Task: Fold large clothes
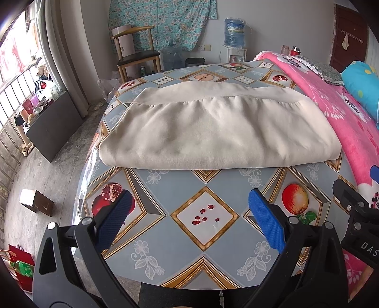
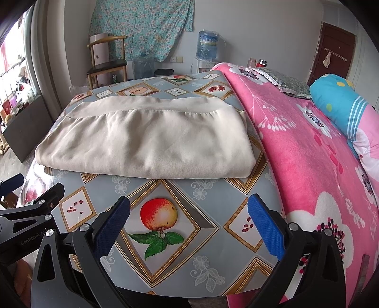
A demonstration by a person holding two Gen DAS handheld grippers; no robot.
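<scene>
Ahead of your left hand-held gripper point(image 1: 188, 216) and right hand-held gripper point(image 2: 188, 225), both spread wide and holding nothing, the cream garment point(image 1: 213, 132) lies already folded flat on the bench point(image 1: 206, 255), so little looks left.

Daylight pours through the barred window point(image 1: 14, 71). Right of it, a wooden chair point(image 1: 136, 55) stands against the white wall beneath a floral cloth point(image 1: 163, 21); farther right, a water dispenser point(image 1: 234, 45).
</scene>
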